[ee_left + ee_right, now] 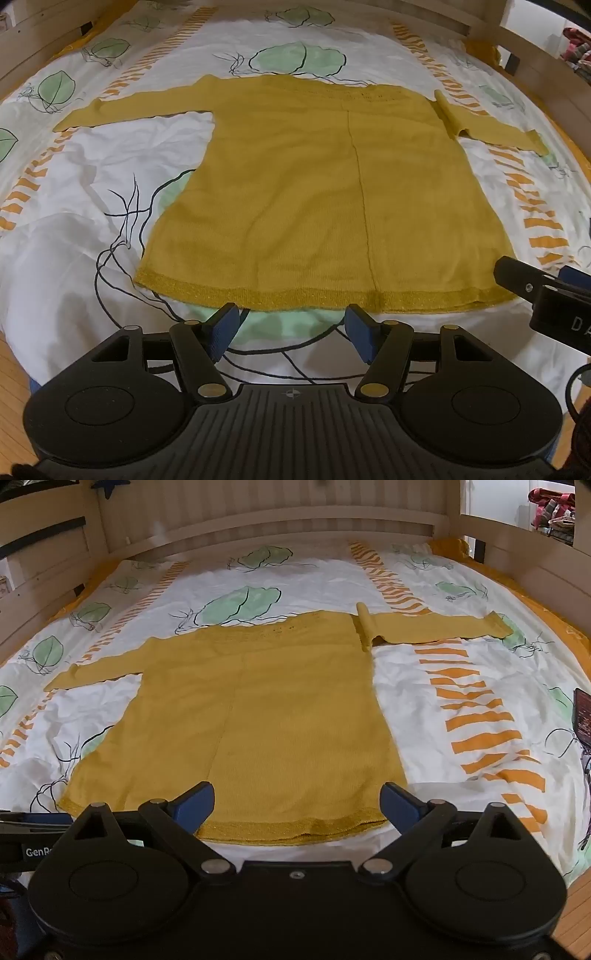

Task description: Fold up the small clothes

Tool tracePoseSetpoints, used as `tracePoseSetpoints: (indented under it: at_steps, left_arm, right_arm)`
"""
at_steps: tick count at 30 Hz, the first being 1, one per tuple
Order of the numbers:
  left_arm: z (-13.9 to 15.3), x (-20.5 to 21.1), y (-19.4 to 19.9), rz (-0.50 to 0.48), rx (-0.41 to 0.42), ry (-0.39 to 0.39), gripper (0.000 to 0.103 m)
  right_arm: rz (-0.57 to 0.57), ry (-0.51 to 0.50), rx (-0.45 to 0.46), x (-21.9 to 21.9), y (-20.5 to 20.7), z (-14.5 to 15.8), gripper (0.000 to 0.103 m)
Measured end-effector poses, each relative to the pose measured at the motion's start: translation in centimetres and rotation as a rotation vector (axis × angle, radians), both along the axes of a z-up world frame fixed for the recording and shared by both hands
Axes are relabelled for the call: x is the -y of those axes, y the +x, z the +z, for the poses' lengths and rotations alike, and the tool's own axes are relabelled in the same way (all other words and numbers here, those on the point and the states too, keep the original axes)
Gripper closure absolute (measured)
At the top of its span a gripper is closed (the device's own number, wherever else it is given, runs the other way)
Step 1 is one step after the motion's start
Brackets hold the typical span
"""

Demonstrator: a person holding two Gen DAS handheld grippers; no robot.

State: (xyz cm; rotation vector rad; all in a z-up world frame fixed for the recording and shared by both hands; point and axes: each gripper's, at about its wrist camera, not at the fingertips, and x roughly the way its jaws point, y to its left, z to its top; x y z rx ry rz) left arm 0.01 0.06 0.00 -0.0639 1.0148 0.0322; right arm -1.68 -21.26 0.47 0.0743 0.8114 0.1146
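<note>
A yellow sweater (295,177) lies spread flat on the bed (92,184), sleeves out. Both the left hand-held gripper (291,328) and right hand-held gripper (297,801) hover released at its hem, grasping nothing.

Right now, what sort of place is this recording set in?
Most likely a bedroom: a mustard-yellow knit sweater lies flat on a bed's white leaf-print duvet cover, enclosed by a pale wooden bed frame, with wooden flooring beside it.
</note>
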Motion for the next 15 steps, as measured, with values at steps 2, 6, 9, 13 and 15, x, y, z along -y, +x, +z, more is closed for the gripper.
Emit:
tracePoseSetpoints:
  at_steps: [2, 6, 9, 13, 15]
  left_arm:
    - [0.00, -0.01, 0.02, -0.002, -0.001, -0.001, 0.041]
    - [0.05, -0.08, 0.15, -0.005, -0.004, -0.004, 0.041]
    - [0.15, -0.18, 0.27, -0.005, -0.005, -0.005, 0.041]
    - [0.06, 0.09, -0.08, -0.003, 0.001, 0.004, 0.041]
    - [-0.01, 0.11, -0.14, -0.002, 0.001, 0.002, 0.041]
  right_arm:
    - [0.001, 0.000, 0.000, -0.08, 0.02, 0.03, 0.006]
    - [0.004, 0.002, -0.001, -0.31, 0.10, 0.06, 0.006]
    - [0.007, 0.003, -0.004, -0.46, 0.24, 0.15, 0.006]
    - [0.007, 0.006, -0.005, -0.41, 0.34, 0.10, 0.006]
    - [0.008, 0.006, -0.005, -0.45, 0.37, 0.09, 0.006]
